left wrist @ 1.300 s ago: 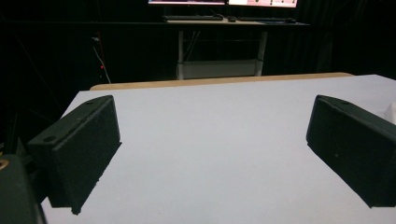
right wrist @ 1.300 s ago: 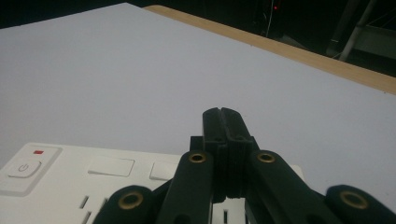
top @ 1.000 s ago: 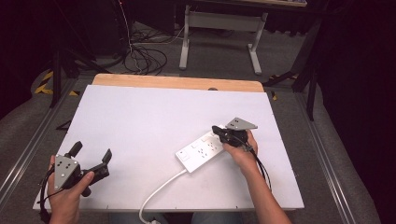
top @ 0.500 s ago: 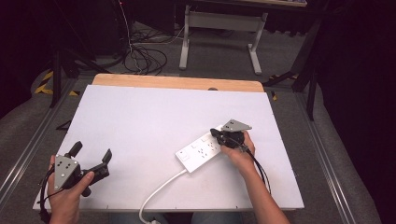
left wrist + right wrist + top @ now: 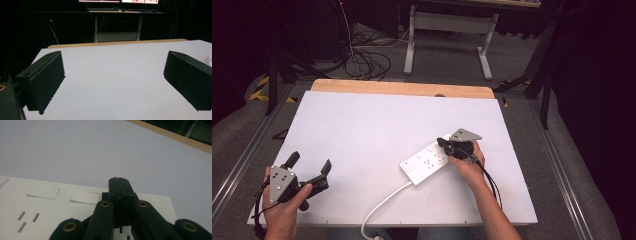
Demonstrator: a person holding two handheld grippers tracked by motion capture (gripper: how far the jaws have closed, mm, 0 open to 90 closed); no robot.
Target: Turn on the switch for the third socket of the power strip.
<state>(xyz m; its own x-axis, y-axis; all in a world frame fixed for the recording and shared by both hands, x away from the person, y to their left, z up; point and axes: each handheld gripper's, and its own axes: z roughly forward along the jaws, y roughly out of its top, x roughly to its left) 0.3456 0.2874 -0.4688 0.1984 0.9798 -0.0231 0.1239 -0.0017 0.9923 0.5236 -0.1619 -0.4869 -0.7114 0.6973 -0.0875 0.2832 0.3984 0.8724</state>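
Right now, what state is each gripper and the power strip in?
Left gripper: open, nothing between its jaws, at the table's near left.
Right gripper: shut, jaws together, tip over the power strip's end.
Power strip: flat on the table, cord trailing off the near edge.

Left gripper [image 5: 310, 164] jaws wide, right gripper [image 5: 443, 142] closed

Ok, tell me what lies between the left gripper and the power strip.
Nothing: in the high view, only bare white table separates the left gripper from the power strip.
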